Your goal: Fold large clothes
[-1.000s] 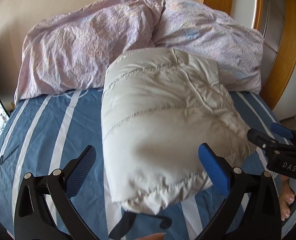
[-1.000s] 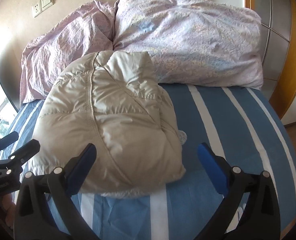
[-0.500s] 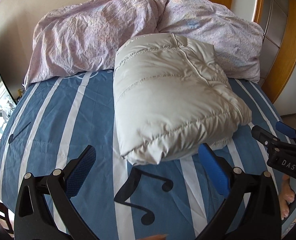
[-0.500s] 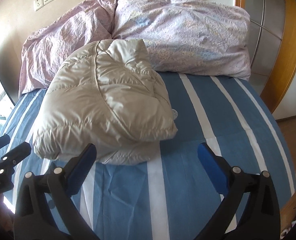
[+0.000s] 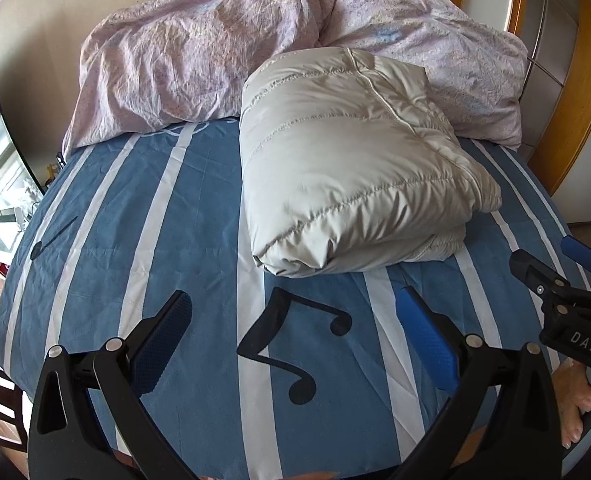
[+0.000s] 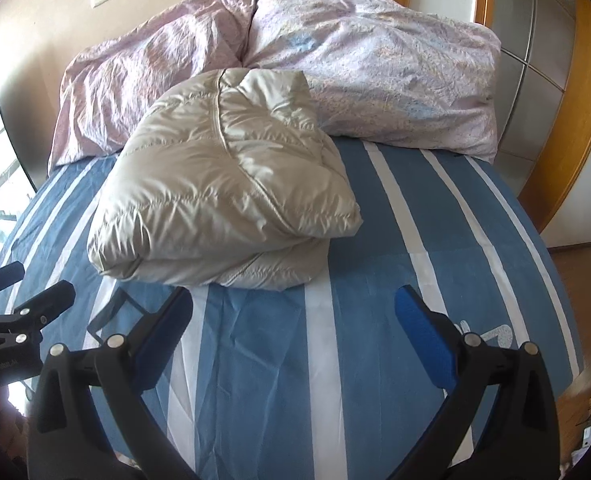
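I hold the left gripper [image 5: 291, 336] and right gripper [image 6: 293, 330] spread wide and empty; the folded puffy jacket [image 5: 347, 184] lies ahead of both on the bed [image 5: 143, 240]. Its springy top layer may puff open unpressed.

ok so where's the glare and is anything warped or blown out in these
Left wrist view: sheen on the folded puffer jacket, window at the left edge washed out. Right wrist view: jacket glossy on top, left edge overexposed. Both: fisheye bows the striped bedsheet and darkens corners.
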